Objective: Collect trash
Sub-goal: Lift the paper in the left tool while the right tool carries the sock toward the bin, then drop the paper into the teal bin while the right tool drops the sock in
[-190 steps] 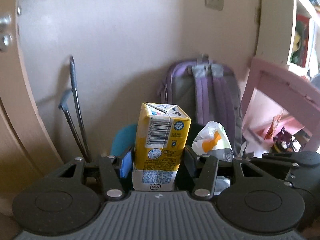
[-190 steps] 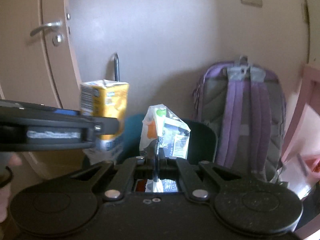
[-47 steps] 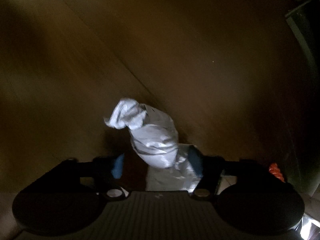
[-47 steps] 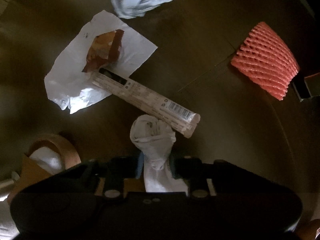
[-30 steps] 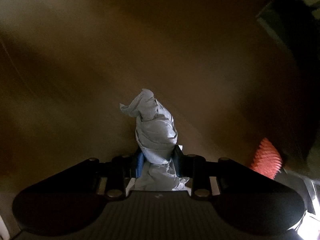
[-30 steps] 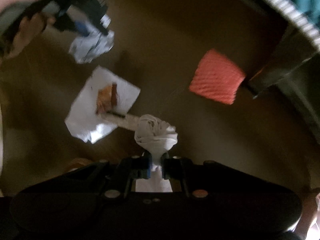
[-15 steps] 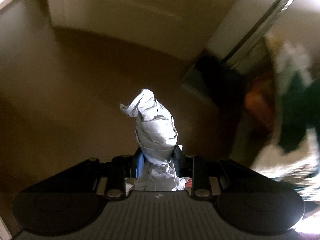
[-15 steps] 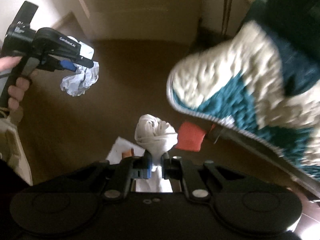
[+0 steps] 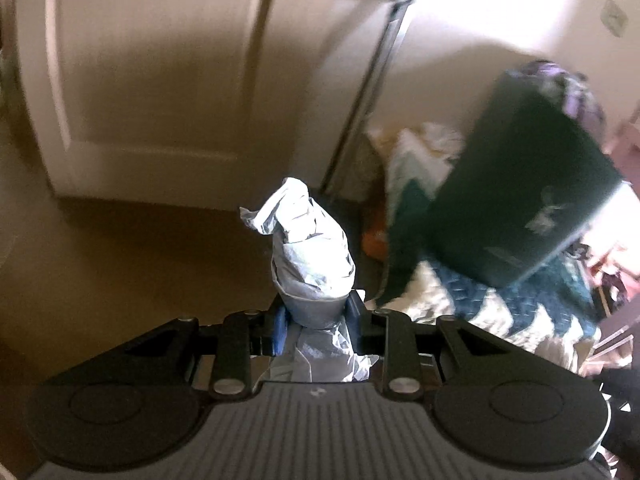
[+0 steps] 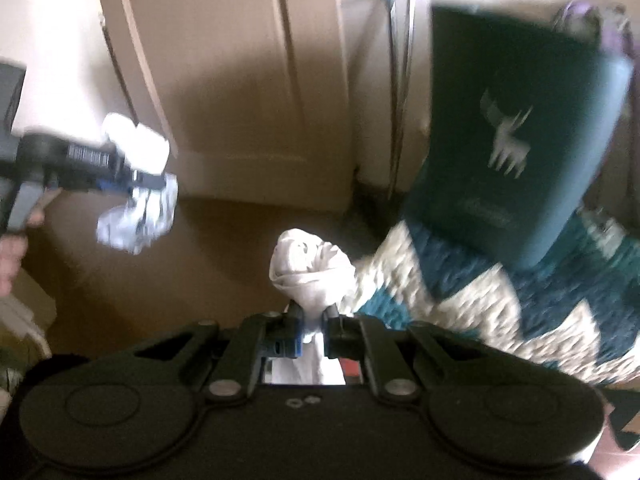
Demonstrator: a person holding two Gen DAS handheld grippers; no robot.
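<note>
Paper wads, both soft & light. Your left gripper pinches a grey crumpled paper at its base; right gripper pinches a white tissue wad by its twisted neck. Both are airborne, w/ the green bin near. They'll crush easily, so grip low and don't squeeze harder.

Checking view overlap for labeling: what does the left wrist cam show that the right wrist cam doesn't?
Left wrist only: the grey paper wad seen up close in the left tool, and an orange scrap.
Right wrist only: the white wad in the right tool, and the moose logo.
Both: the green bag, patterned rug, door.
</note>
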